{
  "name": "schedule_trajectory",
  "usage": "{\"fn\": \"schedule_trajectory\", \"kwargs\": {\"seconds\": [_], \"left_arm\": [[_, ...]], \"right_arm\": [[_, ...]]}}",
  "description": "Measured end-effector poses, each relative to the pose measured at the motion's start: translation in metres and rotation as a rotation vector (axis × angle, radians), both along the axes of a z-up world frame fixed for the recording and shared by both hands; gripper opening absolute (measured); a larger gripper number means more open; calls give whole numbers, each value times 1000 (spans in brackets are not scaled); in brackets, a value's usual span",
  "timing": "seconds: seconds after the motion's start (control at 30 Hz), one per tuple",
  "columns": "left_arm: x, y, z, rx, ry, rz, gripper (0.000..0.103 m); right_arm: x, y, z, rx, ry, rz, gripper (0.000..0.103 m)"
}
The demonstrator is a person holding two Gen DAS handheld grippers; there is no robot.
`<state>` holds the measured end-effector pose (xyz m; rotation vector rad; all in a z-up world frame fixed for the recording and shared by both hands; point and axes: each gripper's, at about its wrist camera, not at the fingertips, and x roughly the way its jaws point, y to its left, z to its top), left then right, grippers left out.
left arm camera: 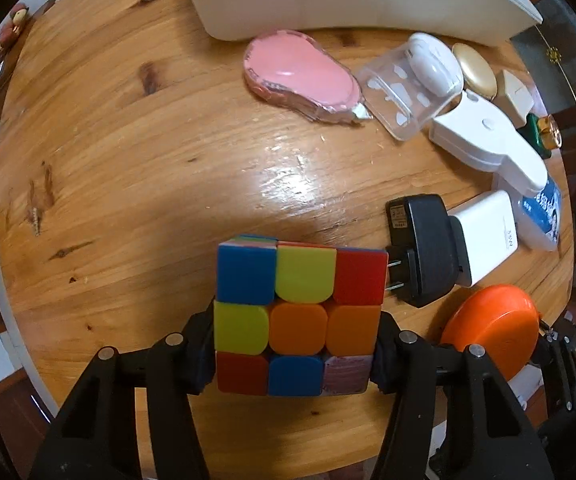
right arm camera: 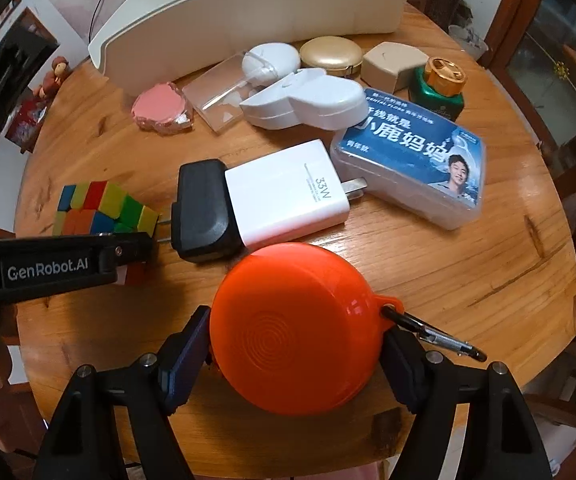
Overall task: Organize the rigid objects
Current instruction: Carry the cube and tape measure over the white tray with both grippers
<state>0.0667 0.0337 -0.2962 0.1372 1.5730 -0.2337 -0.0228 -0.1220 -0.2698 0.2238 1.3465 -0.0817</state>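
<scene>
A colourful puzzle cube stands on the round wooden table. My left gripper points straight down over it, and both pads press on its left and right sides. In the right wrist view the cube shows at the left, behind a finger of the left gripper. An orange round case with a metal clip lies between the pads of my right gripper, which meet its two sides. The same case appears to the right of the cube.
A black plug adapter and a white charger lie between cube and case. Behind them are a blue-labelled box, a white case, a clear box, a pink wrapped item, a gold compact, a green bottle and a long white bin.
</scene>
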Motion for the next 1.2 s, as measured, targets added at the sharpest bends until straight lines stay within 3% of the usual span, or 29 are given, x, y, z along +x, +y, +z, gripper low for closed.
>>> {"fn": "schedule_trajectory", "kwargs": {"seconds": [0.23, 0.47, 0.7, 0.8, 0.93, 1.03, 1.2], "left_arm": [[14, 7, 50, -66, -70, -9, 61], [36, -10, 140, -148, -195, -56, 61], [62, -27, 199, -203, -301, -57, 61], [82, -33, 211, -207, -329, -47, 61], [115, -46, 214, -202, -387, -9, 61], [138, -53, 200, -166, -396, 49, 62], [187, -56, 157, -126, -327, 153, 61]], "right_arm": [[0, -9, 33, -7, -51, -4, 78], [17, -20, 94, -21, -152, -20, 78], [59, -36, 154, -3, -251, -59, 78], [94, -44, 179, -2, -300, -54, 78], [143, -47, 188, -47, -338, -27, 78], [183, -49, 179, -75, -324, 5, 78], [241, -63, 139, -103, -266, 43, 78]]}}
